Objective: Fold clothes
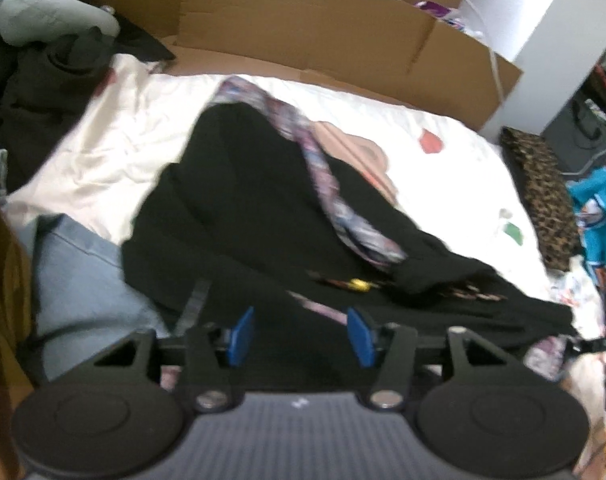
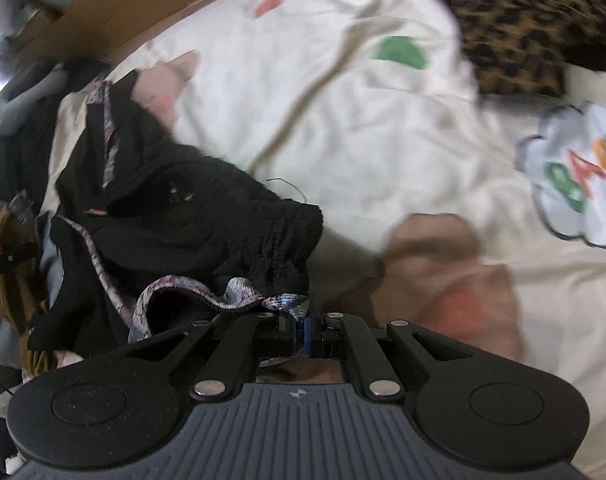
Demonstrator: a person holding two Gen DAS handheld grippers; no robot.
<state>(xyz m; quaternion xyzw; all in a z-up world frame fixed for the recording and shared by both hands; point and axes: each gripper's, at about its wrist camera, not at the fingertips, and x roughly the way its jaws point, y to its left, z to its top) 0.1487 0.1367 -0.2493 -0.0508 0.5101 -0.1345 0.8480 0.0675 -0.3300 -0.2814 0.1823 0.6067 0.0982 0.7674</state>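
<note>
A black garment (image 1: pixel 243 200) with a patterned purple-and-white trim (image 1: pixel 323 172) lies rumpled across a white printed bedsheet (image 1: pixel 123 140). My left gripper (image 1: pixel 301 334) hovers over its near edge, blue pads (image 1: pixel 241 334) wide apart and nothing between them. In the right wrist view the same black garment (image 2: pixel 175 220) is bunched at the left, and my right gripper (image 2: pixel 303 330) is shut on the patterned trim (image 2: pixel 239 292) at its gathered hem. That gripper also shows at the far right of the left wrist view, though dimly.
Brown cardboard (image 1: pixel 303 20) stands along the far side of the bed. A leopard-print cushion (image 1: pixel 539 196) and a teal garment (image 1: pixel 603 216) lie to the right. Dark and grey clothes (image 1: pixel 43 40) pile at the far left, with a pale blue garment (image 1: pixel 83 280) near left.
</note>
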